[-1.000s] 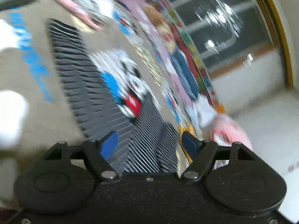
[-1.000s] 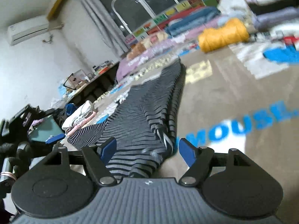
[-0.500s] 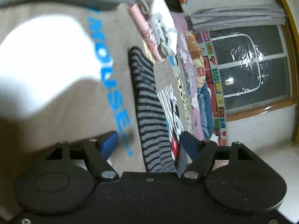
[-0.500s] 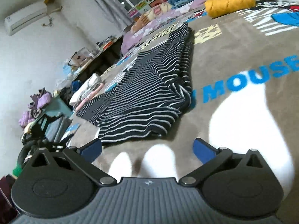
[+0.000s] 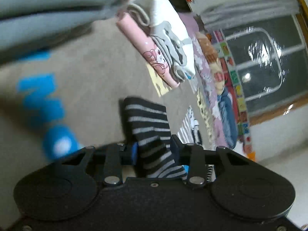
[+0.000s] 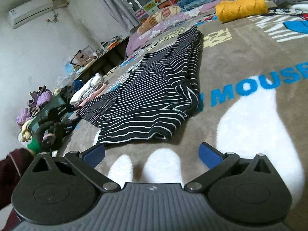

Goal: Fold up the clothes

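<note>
One striped shirt point(image 6: 154, 96) on the blanket point(image 6: 240, 57); left gripper point(image 5: 153, 150) just closed on its end; right gripper point(image 6: 152, 154) gapes empty; two folded stacks point(image 5: 163, 38) beyond

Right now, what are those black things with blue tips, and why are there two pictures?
They are two grabbing tools, one in each of a person's hands. Each tool carries a camera looking along its fingers, so you get one picture per hand. The left gripper has just been closing, and its blue fingers have a striped shirt between them. The right gripper is wide open and holds nothing. The shirt lies on a brown blanket, with folded clothes nearby.
</note>
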The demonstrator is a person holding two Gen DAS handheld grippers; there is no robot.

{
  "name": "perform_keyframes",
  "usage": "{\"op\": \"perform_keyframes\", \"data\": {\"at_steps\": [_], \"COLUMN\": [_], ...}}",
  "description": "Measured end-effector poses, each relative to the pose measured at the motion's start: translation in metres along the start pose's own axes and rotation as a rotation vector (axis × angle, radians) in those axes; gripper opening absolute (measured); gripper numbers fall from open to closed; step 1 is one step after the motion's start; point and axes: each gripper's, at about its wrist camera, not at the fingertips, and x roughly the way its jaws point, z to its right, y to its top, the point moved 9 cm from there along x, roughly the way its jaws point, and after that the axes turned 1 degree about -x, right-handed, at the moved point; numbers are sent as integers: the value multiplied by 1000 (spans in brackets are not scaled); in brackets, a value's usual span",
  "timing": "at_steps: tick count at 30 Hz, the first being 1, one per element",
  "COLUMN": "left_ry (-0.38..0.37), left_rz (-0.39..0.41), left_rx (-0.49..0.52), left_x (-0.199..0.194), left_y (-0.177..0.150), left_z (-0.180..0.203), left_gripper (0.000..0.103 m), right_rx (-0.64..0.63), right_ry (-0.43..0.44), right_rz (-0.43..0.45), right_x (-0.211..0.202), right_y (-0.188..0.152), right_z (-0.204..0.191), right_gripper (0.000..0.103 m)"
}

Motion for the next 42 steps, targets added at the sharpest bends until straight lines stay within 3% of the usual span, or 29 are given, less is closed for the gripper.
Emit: {"op": "perform_keyframes", "data": {"at_steps": [1,2,3,5,12,14,22,28,34,39,42], "left_ry": [36,73,127,235,204,201,-99,-218,-278,-235,-162], "left_rz": [-14,-28,-12,23,12,13,104,130,102,40,4], "left_rx": [110,222,339,574,442,426,428,575,743,951,1141], "left_x": [6,12,15,19,22,19,-32,-61,-71,-49,-26], "left_y": [0,0,-2,-6,3,3,-18,-60,-138,-231,-289], "left_z": [7,14,20,34,24,29,120,198,253,266,255], "left_gripper": [34,15,9,8,12,7,4,4,4,4,4], "right_rx": [-9,-22,-28,-24,-53,-72,-56,-74,6,126,193], "right_ry": [-2,-5,-6,-1,0,-5,-4,46,108,143,158], "right_rz": [3,1,2,5,6,5,19,34,75,105,135], "right_x": [1,2,3,3,7,8,3,-5,-16,-26,-34], "right_y": [0,0,0,0,0,0,5,9,17,26,31], "right_z": [0,-1,-1,0,-1,-2,-5,-22,-32,-24,-17], "right_gripper": [103,103,103,103,103,103,103,100,90,88,88]}}
